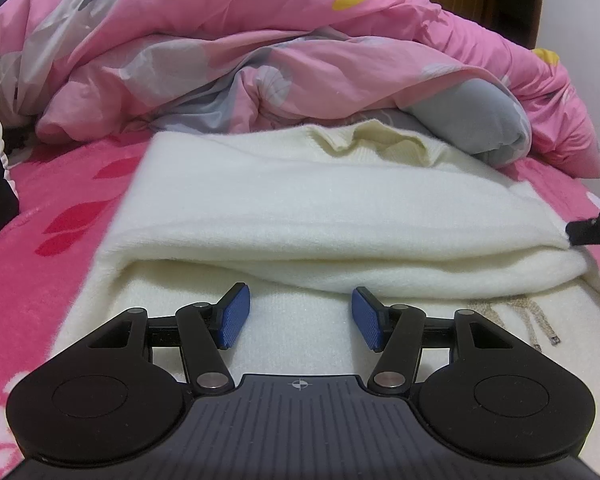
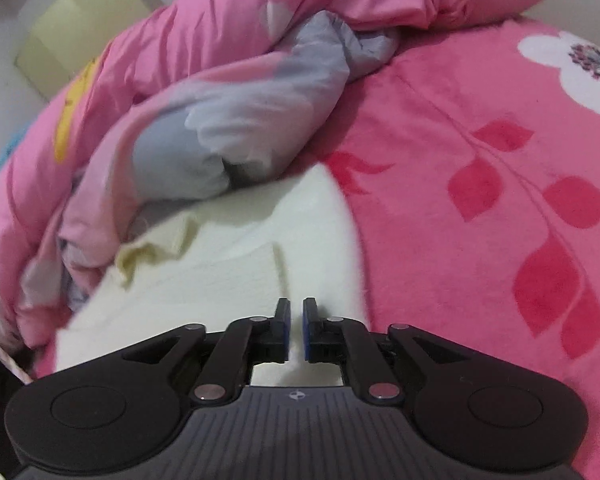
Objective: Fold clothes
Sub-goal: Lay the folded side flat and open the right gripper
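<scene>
A pink blanket point(image 2: 440, 128) with red leaf prints and a white flower covers the bed and fills the right side of the right wrist view and the left edge of the left wrist view. Across its far side lies a crumpled quilt point(image 1: 228, 52), pink with grey and white patches and some yellow, heaped higher than everything else; one grey fold of it rests on the far edge of the garment. The cream sweater point(image 1: 300, 216) lies flat on the blanket in front of the quilt, its upper part folded over toward the camera so that a thick rounded fold runs from side to side, with the ribbed neckline at the far end next to the quilt. A loose drawstring point(image 1: 536, 316) lies on the lower layer at the right. The left gripper point(image 1: 300, 316) hovers low over the near layer of the sweater, just short of the fold, its blue pads point(image 1: 236, 316) standing about half apart with only bare knit showing between them and nothing gripped. The right gripper point(image 2: 297, 328) is over the sweater's right edge, near where it meets the blanket; its jaws are parted by a narrow slit, with pale knit seen through the gap, and the pads do not appear to pinch any cloth. In the left view its dark tip shows at the right end of the fold.
</scene>
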Demonstrator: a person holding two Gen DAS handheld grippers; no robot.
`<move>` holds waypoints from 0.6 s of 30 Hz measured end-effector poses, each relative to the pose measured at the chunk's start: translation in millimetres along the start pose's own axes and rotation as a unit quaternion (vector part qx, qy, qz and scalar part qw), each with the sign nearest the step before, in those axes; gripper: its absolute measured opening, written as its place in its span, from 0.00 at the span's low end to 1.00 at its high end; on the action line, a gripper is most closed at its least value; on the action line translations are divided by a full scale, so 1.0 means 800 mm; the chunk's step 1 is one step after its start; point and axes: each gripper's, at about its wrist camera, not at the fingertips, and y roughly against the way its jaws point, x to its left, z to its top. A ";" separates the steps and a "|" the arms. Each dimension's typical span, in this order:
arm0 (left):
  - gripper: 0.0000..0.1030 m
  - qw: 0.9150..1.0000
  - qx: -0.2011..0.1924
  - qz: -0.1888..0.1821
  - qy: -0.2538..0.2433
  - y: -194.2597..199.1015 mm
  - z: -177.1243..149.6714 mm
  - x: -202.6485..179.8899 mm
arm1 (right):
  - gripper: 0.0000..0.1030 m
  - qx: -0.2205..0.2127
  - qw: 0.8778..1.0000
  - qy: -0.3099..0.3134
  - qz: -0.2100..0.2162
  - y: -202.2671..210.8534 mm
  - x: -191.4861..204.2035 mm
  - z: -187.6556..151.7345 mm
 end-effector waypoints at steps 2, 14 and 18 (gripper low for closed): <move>0.55 1.000 0.000 0.000 0.000 0.000 0.000 0.000 | 0.25 0.002 1.000 0.007 0.000 -0.002 0.005 0.004; 0.55 1.000 -0.001 0.002 0.000 0.000 -0.001 -0.001 | 0.05 0.034 0.991 0.123 -0.026 -0.034 0.052 -0.008; 0.55 1.000 -0.007 0.001 0.002 0.004 -0.001 0.000 | 0.03 -0.020 0.988 0.147 -0.027 -0.005 0.064 -0.013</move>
